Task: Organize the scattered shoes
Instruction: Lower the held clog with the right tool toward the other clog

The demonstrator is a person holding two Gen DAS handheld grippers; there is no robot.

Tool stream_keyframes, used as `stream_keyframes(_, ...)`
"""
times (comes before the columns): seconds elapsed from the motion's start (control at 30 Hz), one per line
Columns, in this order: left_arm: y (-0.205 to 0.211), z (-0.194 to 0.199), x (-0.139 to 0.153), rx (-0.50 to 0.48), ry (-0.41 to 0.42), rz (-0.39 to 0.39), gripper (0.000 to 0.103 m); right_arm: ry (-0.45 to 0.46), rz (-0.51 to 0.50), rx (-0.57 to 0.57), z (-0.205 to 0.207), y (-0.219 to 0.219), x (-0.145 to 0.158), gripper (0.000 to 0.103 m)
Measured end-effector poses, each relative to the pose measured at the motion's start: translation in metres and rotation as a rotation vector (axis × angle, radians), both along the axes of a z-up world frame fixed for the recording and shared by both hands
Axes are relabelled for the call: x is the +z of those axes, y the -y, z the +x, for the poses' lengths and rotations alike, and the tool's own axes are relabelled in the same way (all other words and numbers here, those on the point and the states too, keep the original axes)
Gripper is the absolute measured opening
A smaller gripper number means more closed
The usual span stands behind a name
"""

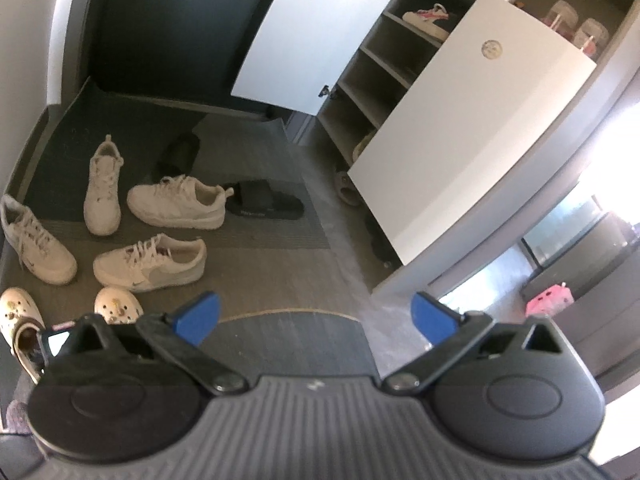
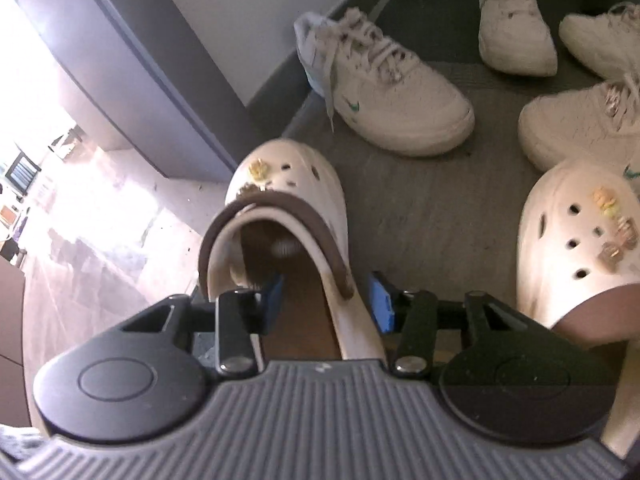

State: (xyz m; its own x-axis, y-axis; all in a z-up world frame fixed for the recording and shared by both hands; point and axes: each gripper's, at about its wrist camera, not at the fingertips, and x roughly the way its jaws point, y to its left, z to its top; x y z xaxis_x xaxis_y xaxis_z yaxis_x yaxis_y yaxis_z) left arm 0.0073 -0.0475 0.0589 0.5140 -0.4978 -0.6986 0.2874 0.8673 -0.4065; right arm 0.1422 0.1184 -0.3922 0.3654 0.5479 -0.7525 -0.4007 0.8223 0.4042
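Left wrist view
Left gripper: fingers spread wide, holding nothing, hanging above the floor.
Sneakers: four white ones lie scattered ahead and to its left, pointing different ways.
Slides: two black ones farther ahead.
Cabinet: ahead to the right, doors open, shelves mostly bare, likely where shoes go.

Right wrist view
Right gripper: clamped on the clog's side wall, one finger inside, a sensible thin edge to pinch.
Clog: cream, brown strap, charms, holes; toe points away.
Second clog: just right of the gripper.
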Motion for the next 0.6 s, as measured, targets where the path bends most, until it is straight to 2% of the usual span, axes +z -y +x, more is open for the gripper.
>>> stream_keyframes(0.07, -0.003, 0.004, -0.002, 0.015, -0.002, 0.014, 0.103, -0.022, -0.01, -0.035, 0.001, -0.003, -0.009, 0.036)
stream_keyframes(0.13, -0.006, 0.008, -0.003, 0.03, -0.003, 0.027, 0.103, -0.066, 0.029, -0.171, 0.002, 0.001, -0.017, 0.025)
stream_keyframes(0.3, -0.016, 0.02, -0.009, 0.063, -0.03, 0.046, 0.103, -0.167, 0.134, -0.382, -0.004, 0.006, -0.021, 0.022)
stream_keyframes(0.37, -0.019, 0.023, -0.01, 0.07, -0.04, 0.047, 0.103, -0.22, 0.187, -0.433, -0.007, 0.005, -0.024, 0.022)
stream_keyframes(0.43, -0.021, 0.022, -0.011, 0.07, -0.04, 0.05, 0.103, -0.28, 0.256, -0.462, -0.012, -0.003, -0.026, 0.022)
stream_keyframes(0.47, -0.021, 0.022, -0.011, 0.07, -0.037, 0.052, 0.103, -0.278, 0.252, -0.448, -0.013, -0.008, -0.025, 0.022)
stream_keyframes(0.5, -0.022, 0.021, -0.01, 0.069, -0.035, 0.054, 0.103, -0.244, 0.201, -0.39, -0.014, -0.023, -0.019, 0.022)
stream_keyframes(0.6, -0.02, 0.022, -0.007, 0.062, -0.026, 0.053, 0.103, -0.2, 0.136, -0.295, -0.019, -0.04, -0.007, 0.026)
